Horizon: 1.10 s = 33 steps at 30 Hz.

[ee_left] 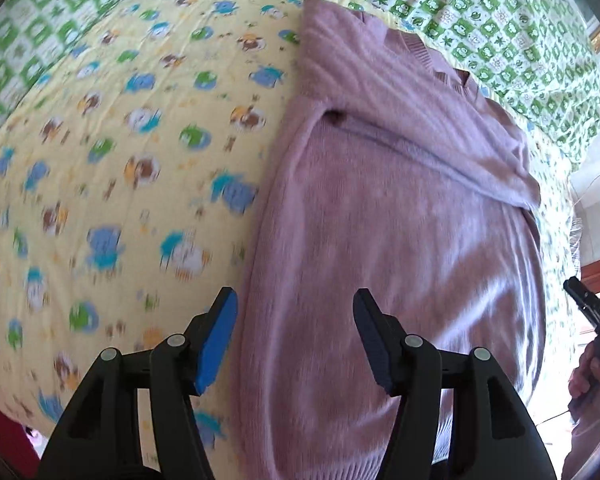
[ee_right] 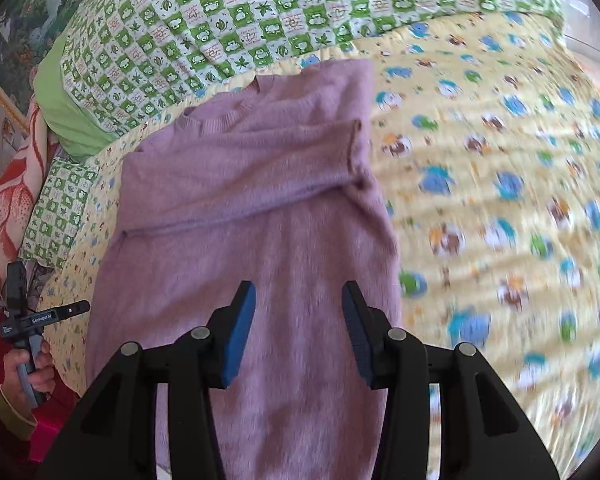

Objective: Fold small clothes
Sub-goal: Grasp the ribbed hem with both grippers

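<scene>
Open room: yellow printed quilt (ee_left: 112,168), bare beside my pink sweater (ee_right: 240,216) out to its side edge. Obstacles: green checked blanket (ee_right: 236,24) heaped along the far edge; green pillow (ee_right: 66,100) at a far corner.

White "GenRobot.AI" label on the left gripper (ee_right: 46,314).

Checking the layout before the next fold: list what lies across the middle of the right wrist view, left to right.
Red-and-white floral cloth → green checked pillow → pink knit sweater, its sleeves folded across the chest → yellow cartoon-print quilt.
</scene>
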Motion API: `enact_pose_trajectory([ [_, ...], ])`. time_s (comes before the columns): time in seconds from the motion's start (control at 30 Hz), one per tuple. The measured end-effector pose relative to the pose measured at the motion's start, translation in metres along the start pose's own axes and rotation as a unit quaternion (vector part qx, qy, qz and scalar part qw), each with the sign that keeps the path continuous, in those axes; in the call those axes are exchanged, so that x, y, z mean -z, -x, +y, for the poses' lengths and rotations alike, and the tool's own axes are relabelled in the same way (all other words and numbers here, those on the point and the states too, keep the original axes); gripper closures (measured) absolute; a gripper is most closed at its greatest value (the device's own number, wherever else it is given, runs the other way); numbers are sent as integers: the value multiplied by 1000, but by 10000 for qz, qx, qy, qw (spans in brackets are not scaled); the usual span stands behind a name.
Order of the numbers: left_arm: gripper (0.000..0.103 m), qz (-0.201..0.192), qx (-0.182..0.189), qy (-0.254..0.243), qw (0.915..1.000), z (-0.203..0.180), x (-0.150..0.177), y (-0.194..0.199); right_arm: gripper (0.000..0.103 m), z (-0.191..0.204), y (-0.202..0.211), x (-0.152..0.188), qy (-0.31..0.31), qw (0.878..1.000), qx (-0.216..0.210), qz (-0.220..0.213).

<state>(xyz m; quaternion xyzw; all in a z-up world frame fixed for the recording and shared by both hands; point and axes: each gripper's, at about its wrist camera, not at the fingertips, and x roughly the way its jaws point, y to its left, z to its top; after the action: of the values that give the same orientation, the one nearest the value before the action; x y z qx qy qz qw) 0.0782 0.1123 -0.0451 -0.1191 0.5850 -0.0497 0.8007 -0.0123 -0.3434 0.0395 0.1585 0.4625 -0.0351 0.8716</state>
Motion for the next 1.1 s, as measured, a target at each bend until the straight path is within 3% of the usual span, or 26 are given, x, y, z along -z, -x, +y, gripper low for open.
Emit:
enact_pose_trajectory([
  [0.4,38,111,119,-169,9997,8,61,19,56,-6,40,70,-282,9994,141,-120],
  [0.83,34,778,268,-262,9963,18,128,5,55,-34,47,133,-704,9969,222,259],
  [1.1,28,867,256,-409,9951,9,153,-3,55,-35,38,155,-755,9961,-15,446],
])
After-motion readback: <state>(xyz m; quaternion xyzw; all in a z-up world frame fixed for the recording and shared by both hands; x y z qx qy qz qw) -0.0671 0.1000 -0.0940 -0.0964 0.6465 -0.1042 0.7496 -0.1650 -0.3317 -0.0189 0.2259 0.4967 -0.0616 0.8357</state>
